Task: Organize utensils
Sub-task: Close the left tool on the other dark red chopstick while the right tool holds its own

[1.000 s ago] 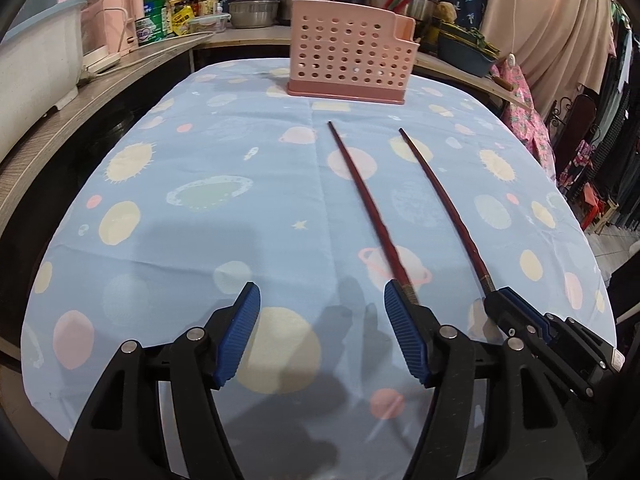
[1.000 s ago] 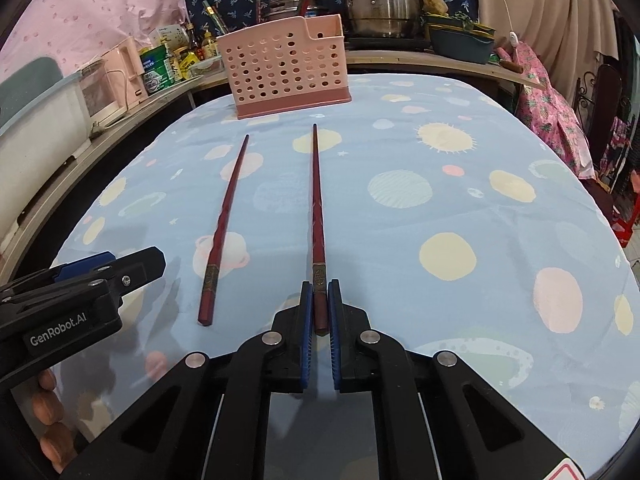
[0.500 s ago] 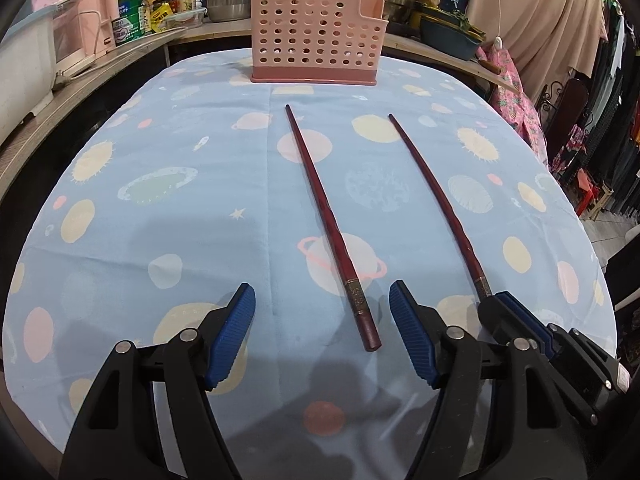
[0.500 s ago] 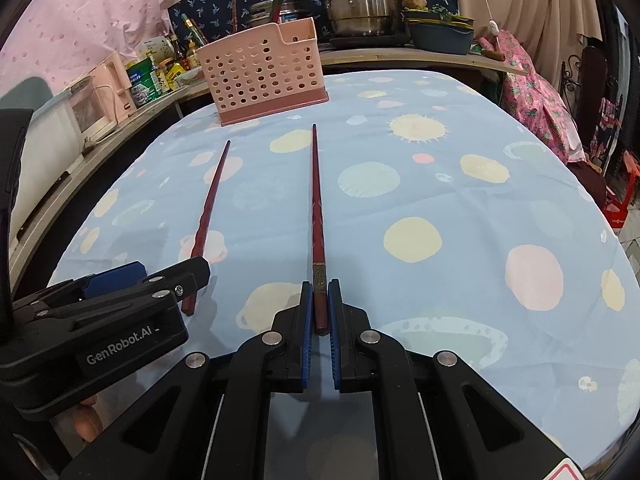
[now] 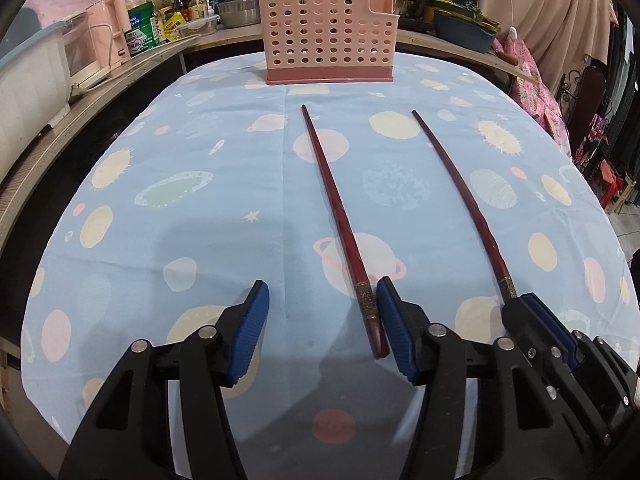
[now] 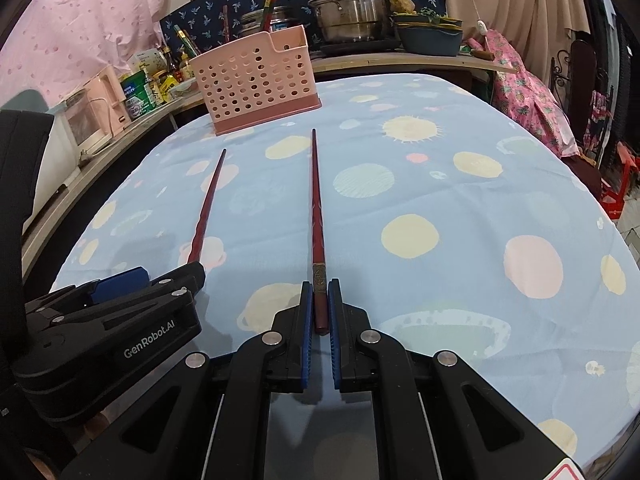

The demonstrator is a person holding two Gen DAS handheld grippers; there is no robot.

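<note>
Two dark red chopsticks lie on the blue planet-print tablecloth (image 5: 208, 216). My left gripper (image 5: 322, 332) is open, low over the cloth; the left chopstick (image 5: 340, 224) has its thick end between the fingers, close against the right pad (image 5: 394, 336). My right gripper (image 6: 319, 312) is shut on the thick end of the right chopstick (image 6: 317, 208), which also shows in the left wrist view (image 5: 464, 204). The left chopstick shows in the right wrist view (image 6: 208, 204) too. A pink perforated utensil basket (image 5: 330, 36) stands at the table's far edge, also seen in the right wrist view (image 6: 256, 80).
A counter behind the table holds steel pots (image 6: 348, 8), a blue bowl (image 6: 430, 34), bottles and tins (image 5: 160, 28). A white appliance (image 5: 28, 76) sits on the left shelf. Pink cloth and red stools (image 6: 616, 184) are at the right.
My left gripper has shifted left and forward, so the left chopstick's end now lies between its fingers near the right pad. The right gripper stays shut on its chopstick.
</note>
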